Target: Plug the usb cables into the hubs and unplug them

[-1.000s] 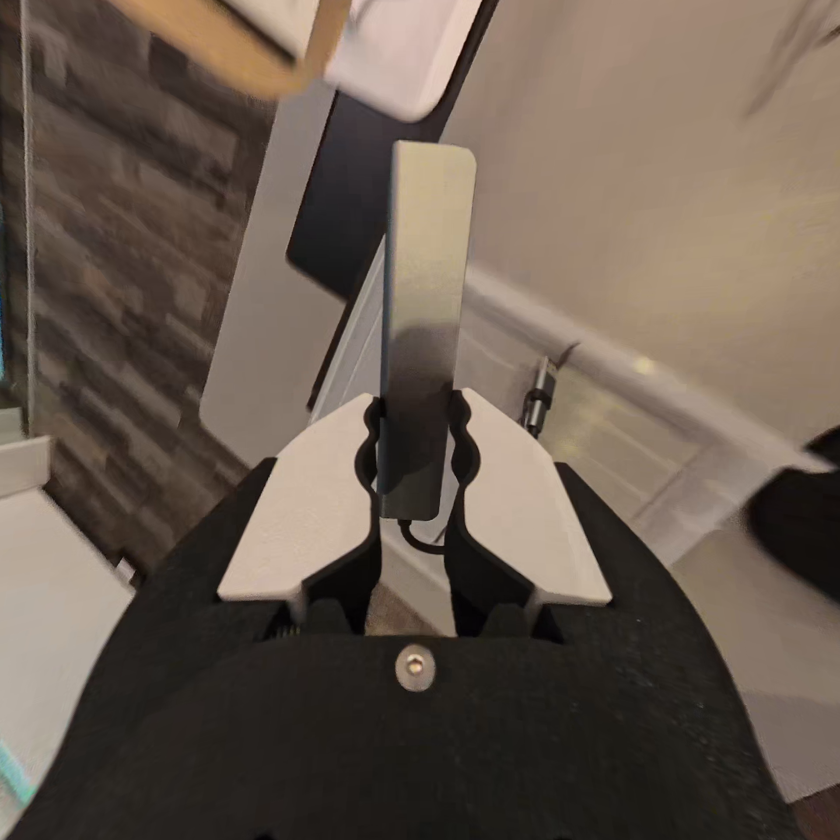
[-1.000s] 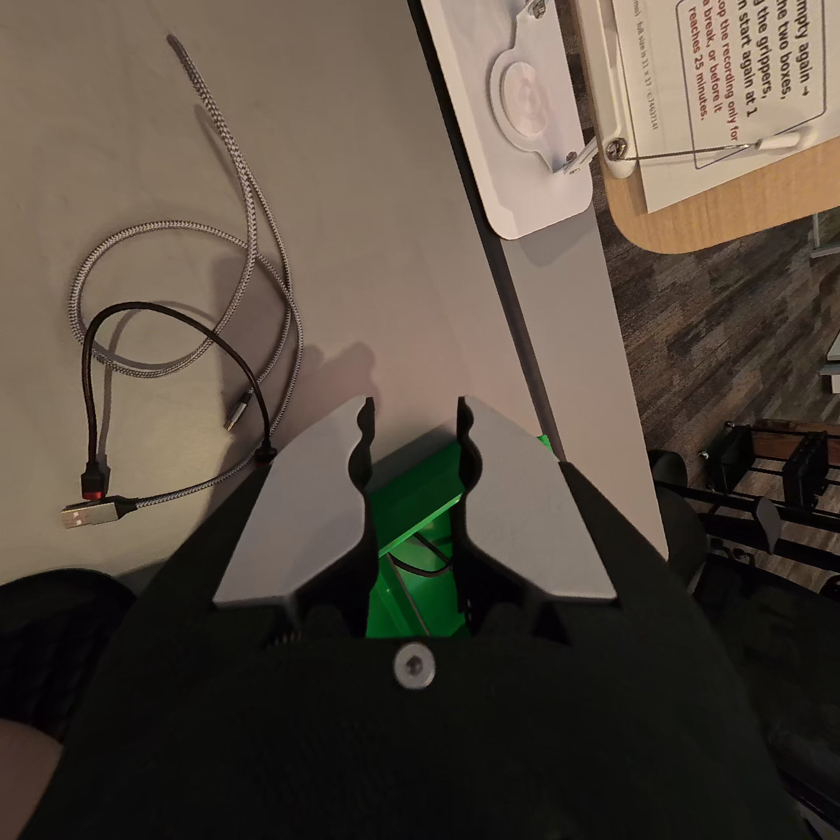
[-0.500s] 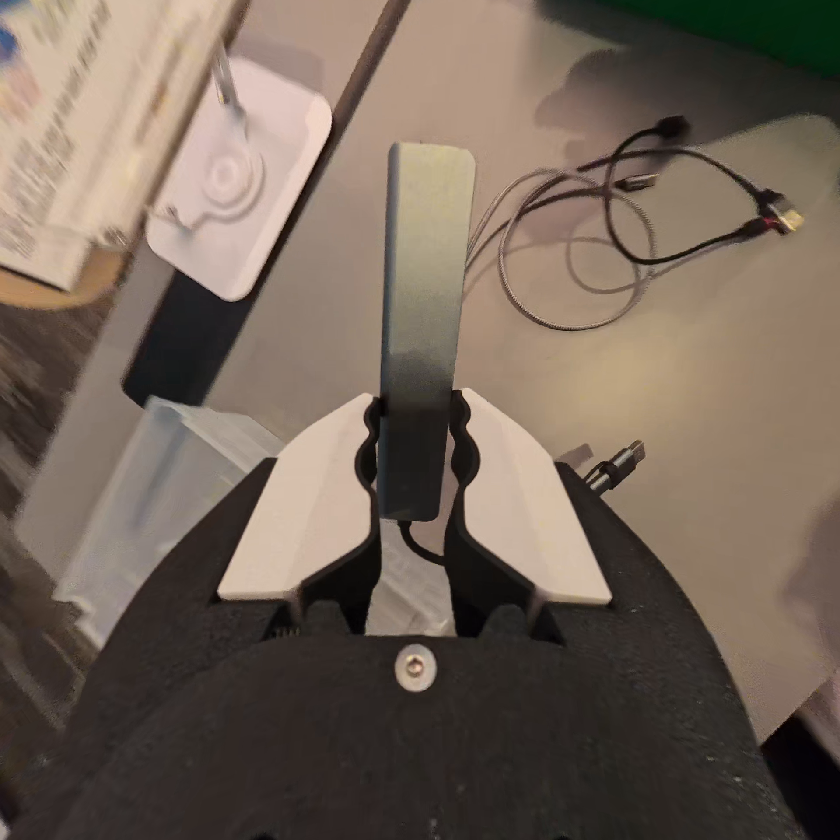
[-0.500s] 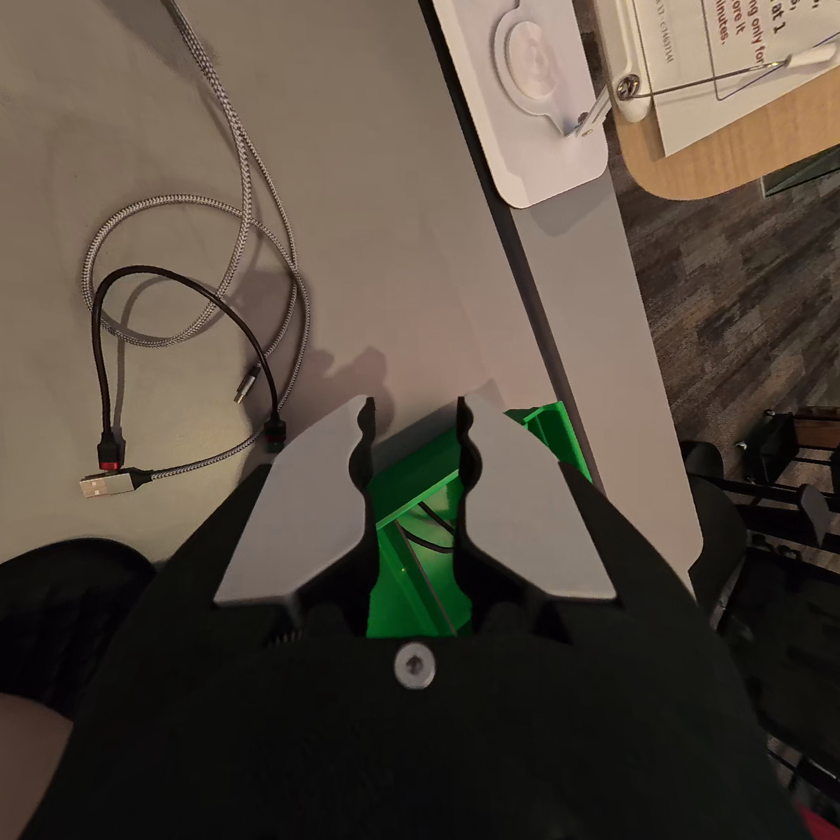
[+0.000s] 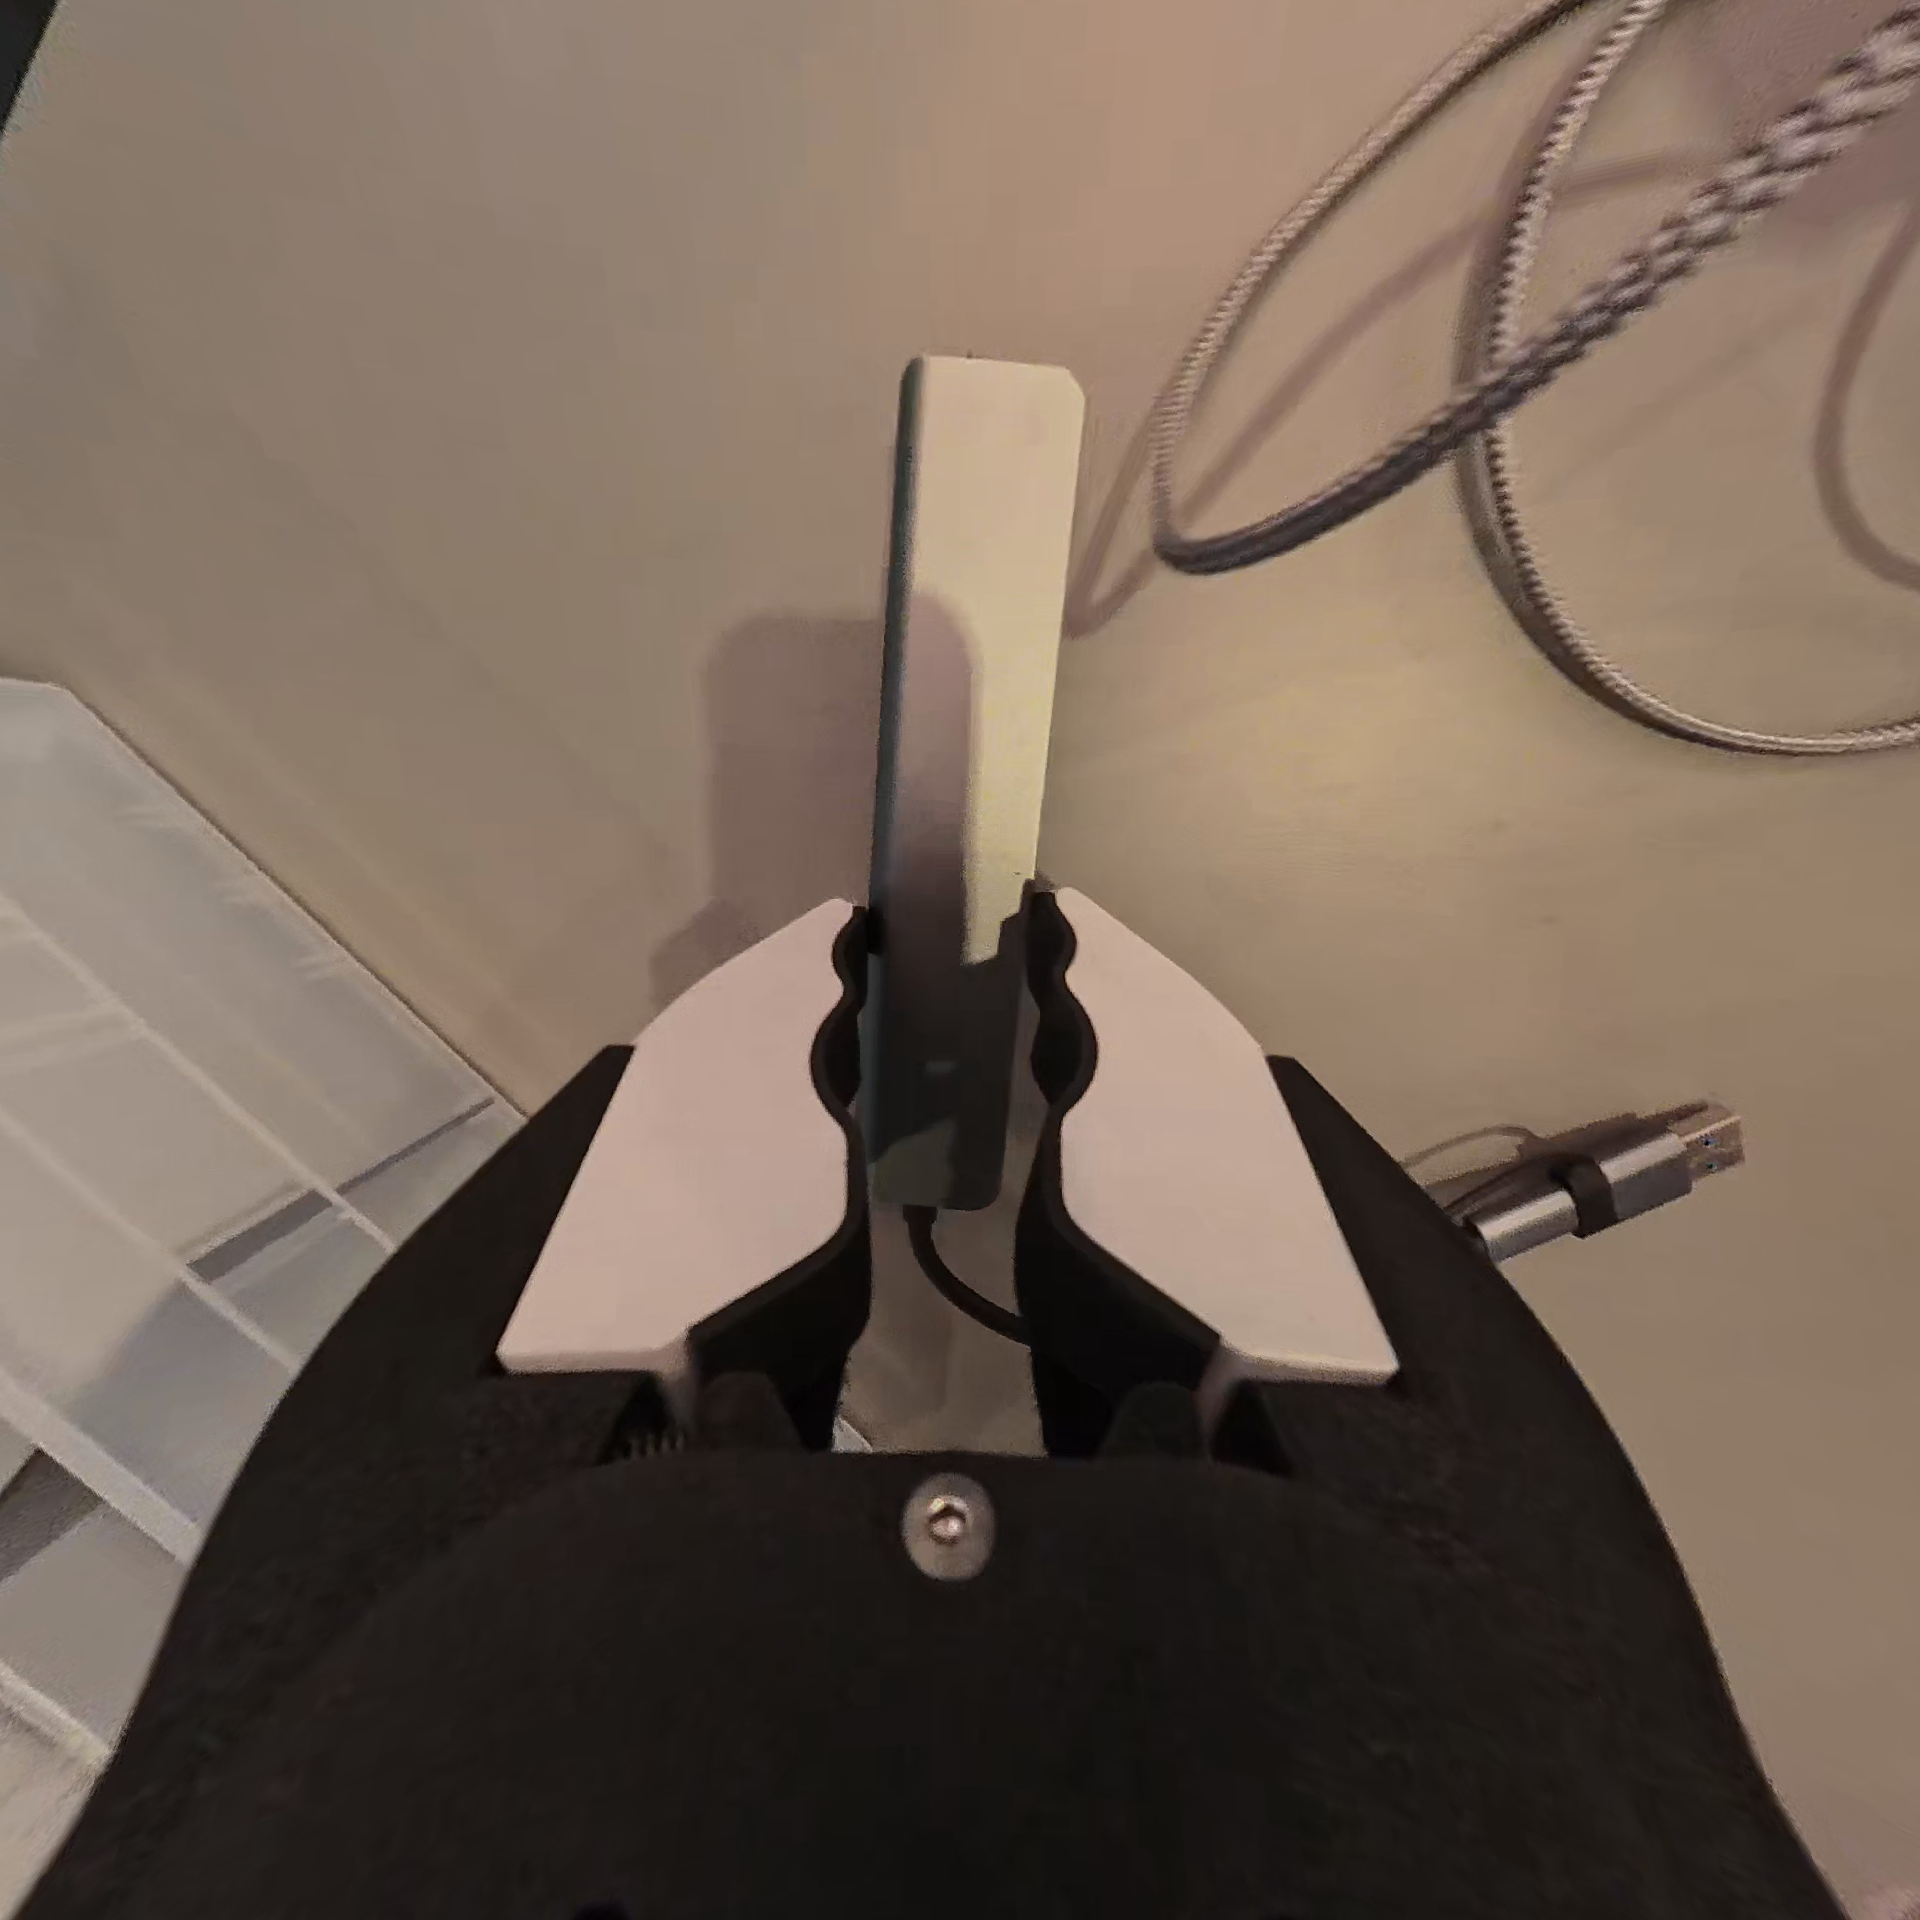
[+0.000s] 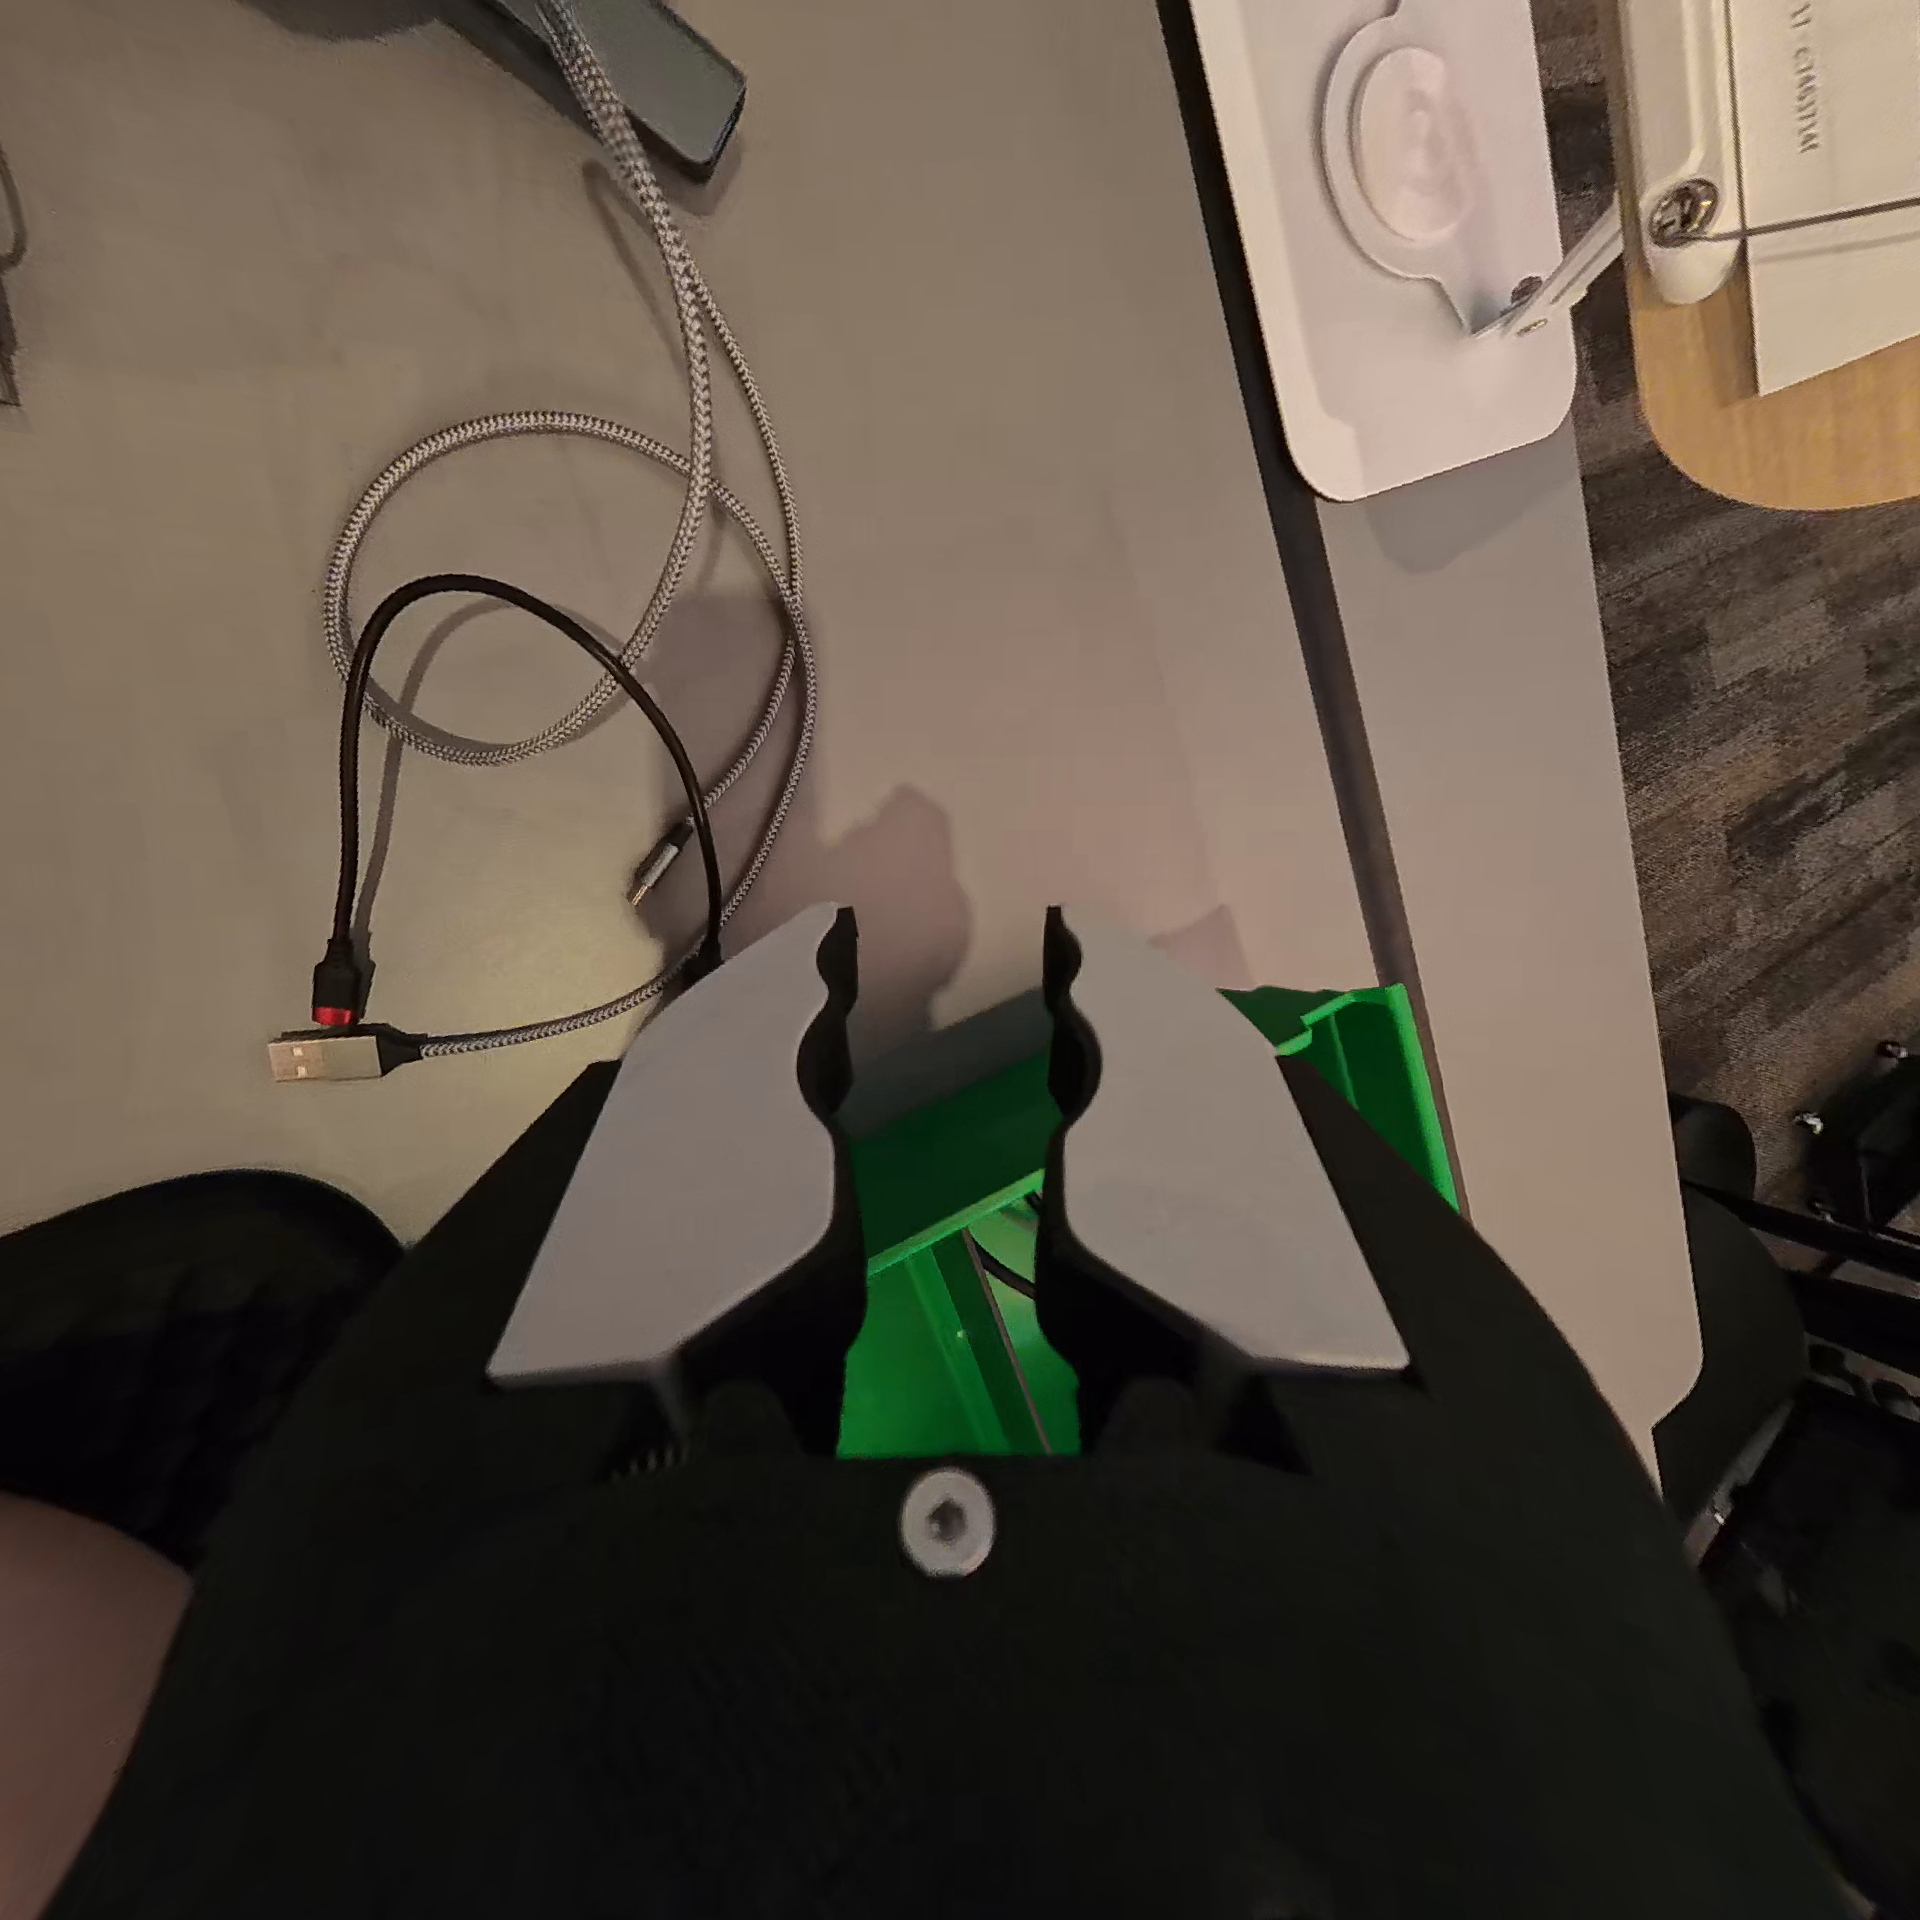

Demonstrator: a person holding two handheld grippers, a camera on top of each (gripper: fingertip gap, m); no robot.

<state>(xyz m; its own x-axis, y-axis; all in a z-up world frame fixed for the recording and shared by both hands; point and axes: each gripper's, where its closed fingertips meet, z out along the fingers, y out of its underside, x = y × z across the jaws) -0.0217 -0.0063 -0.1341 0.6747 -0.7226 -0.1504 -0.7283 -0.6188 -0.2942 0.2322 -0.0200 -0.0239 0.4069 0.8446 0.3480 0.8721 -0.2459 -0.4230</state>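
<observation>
The left gripper (image 5: 951,914) has its 2 fingers clamped on the near end of a slim, grey, flat metal USB hub (image 5: 977,665); the hub's long axis runs straight out along the fingers, away from the camera and down toward the beige bench (image 5: 468,416), with its thin black lead (image 5: 961,1283) trailing back between the fingers and its own metal plug (image 5: 1600,1179) lying on the bench just to the right. The right gripper (image 6: 951,935) holds nothing; its fingers stand apart over a green plastic bin (image 6: 1361,1081) at the bench edge. The loose cables lie forward and to the left of those open fingers: a grey braided cable (image 6: 727,395) in a loop, its flat USB-A plug (image 6: 322,1060) pointing left; and a short black cable (image 6: 520,613) with a red-collared plug (image 6: 338,987) just above it, the 2 plugs close beside each other. In the right wrist view, the hub's far end (image 6: 665,94) shows at the top, well apart from those plugs. The coming move, as I judge it, turns on this: the right gripper is the free one and the nearer to the plugs, so it would fetch a plug and turn it to meet a port on the hub; which face carries the ports cannot be told here. A white lamp base (image 6: 1392,239) and a clear plastic organiser (image 5: 135,1039) sit at the margins.
</observation>
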